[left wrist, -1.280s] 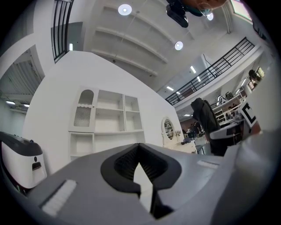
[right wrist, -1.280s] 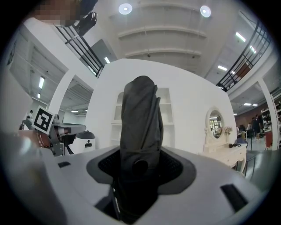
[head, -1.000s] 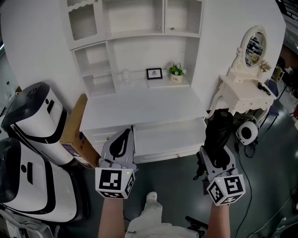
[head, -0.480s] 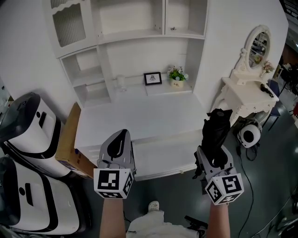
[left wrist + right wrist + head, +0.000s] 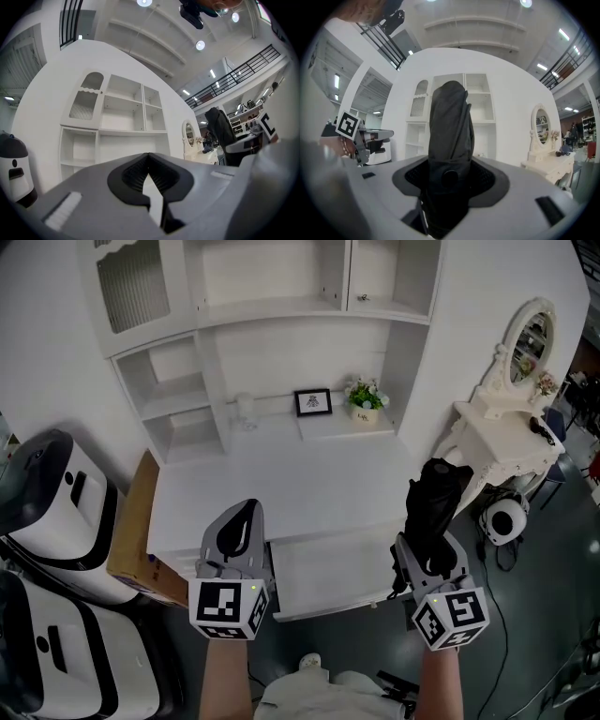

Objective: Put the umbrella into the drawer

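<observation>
A folded black umbrella [image 5: 434, 507] [image 5: 449, 122] stands upright between the jaws of my right gripper [image 5: 431, 554] [image 5: 449, 164], which is shut on it. The umbrella also shows at the right of the left gripper view [image 5: 219, 129]. My left gripper [image 5: 251, 506] [image 5: 149, 157] is shut with nothing in it, its tips meeting. Both grippers hover level over the front edge of the white desk [image 5: 281, 474]. Between and below them the desk's wide drawer [image 5: 323, 573] stands pulled out, its white inside bare.
The desk carries a hutch of shelves, with a small picture frame [image 5: 312, 401], a potted plant [image 5: 365, 395] and a glass [image 5: 246, 409] at the back. A white vanity with an oval mirror [image 5: 511, 427] stands right. White-and-black machines [image 5: 56, 512] and a cardboard box [image 5: 131, 531] stand left.
Both grippers have moved forward toward the desk, so the open drawer now lies right beneath and between them. The umbrella stays held in the right gripper.
</observation>
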